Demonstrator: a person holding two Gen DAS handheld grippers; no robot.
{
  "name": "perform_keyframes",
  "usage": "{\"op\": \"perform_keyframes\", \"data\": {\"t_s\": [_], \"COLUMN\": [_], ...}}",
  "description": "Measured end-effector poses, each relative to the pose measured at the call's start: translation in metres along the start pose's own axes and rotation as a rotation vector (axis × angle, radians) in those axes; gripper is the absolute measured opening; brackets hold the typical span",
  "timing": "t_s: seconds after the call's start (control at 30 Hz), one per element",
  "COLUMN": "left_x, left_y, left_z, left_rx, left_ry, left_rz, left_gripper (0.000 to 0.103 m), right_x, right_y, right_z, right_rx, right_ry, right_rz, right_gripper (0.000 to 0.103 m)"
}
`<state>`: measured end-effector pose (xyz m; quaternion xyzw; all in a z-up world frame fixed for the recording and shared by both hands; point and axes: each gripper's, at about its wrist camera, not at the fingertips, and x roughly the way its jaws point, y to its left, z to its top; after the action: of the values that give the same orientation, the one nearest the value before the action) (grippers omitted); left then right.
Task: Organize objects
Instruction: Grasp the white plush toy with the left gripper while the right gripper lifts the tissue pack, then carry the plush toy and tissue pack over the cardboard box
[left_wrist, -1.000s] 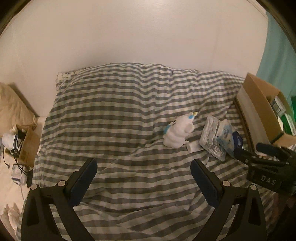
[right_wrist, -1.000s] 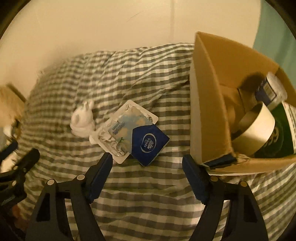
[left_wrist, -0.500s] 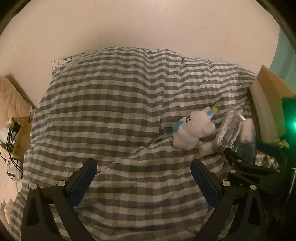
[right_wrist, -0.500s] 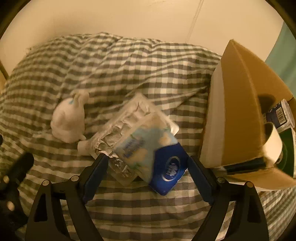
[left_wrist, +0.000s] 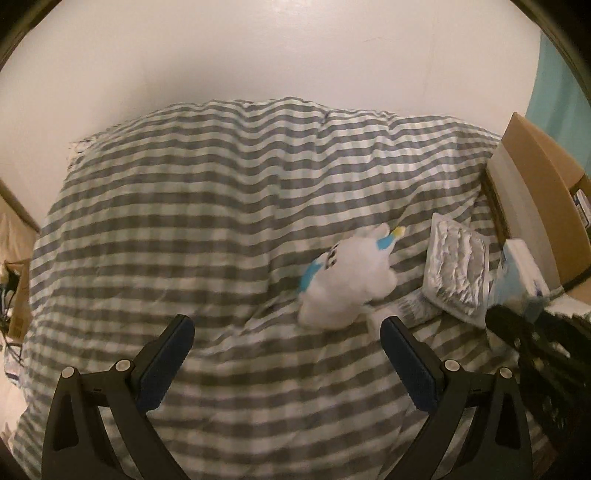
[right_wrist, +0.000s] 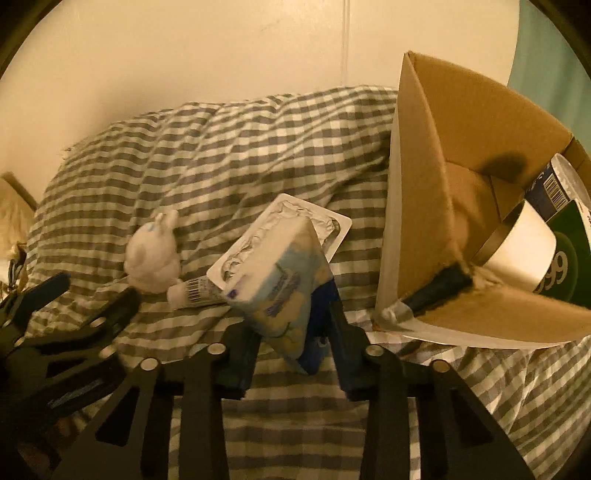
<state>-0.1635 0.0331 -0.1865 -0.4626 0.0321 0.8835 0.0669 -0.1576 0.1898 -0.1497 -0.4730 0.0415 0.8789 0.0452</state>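
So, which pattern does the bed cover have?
The bed cover has a grey-and-white check, clearest in the right wrist view.

Two low wrist views, shared plush toy

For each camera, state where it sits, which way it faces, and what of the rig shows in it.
Left wrist: on the left gripper, above the checked bedspread, facing the wall; own open fingers and the right gripper at the right edge.
Right wrist: on the right gripper, facing the cardboard box; fingers shut on a tissue pack, left gripper at lower left.
Shared: plush toy, foil blister pack, box.
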Motion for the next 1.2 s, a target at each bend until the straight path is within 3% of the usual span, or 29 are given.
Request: {"op": "perform_keyframes", "data": {"t_s": [0.07,0.17,0.27,0.3,0.43,0.63,0.9,1.2], "left_x": [0.007,0.020,0.033,0.036,0.030,-0.009,-0.100,-0.217], "left_y": [-0.004,-0.011,-0.014,-0.014,-0.013,-0.007,0.003,-0.022], "left_z": [0.004,0.010,0.013,0.013,0.009,-0.002,-0.007,0.008], "left_rx": [0.003,0.025,0.034,0.039,0.046,0.060,0.024,0.054], "left_ry": [0.002,0.020,0.048,0.060,0.053,0.026,-0.056,-0.219], "left_rz": [-0.031,-0.070,-0.106,-0.122,-0.138,-0.114,-0.102,-0.122], "left_gripper": [0.103,0.093,0.068,0.052,0.046,0.046,0.046,0.046], "right_x": [-0.002,-0.005,-0.003,-0.003,-0.001,-0.023,-0.099,-0.221], "right_y": [0.001,0.001,0.000,-0.001,-0.002,0.006,0.002,-0.013], "right_z": [-0.002,-0.004,0.000,0.000,0.001,-0.002,-0.016,0.000], "right_rx": [0.003,0.004,-0.002,-0.002,-0.001,-0.047,-0.084,-0.143], "right_ry": [-0.004,-0.003,0.001,0.001,0.003,-0.009,-0.053,-0.221], "right_rz": [0.010,0.023,0.032,0.034,0.045,0.125,0.198,0.197], "right_gripper": [0.030,0.029,0.028,0.028,0.028,0.026,0.026,0.026]}}
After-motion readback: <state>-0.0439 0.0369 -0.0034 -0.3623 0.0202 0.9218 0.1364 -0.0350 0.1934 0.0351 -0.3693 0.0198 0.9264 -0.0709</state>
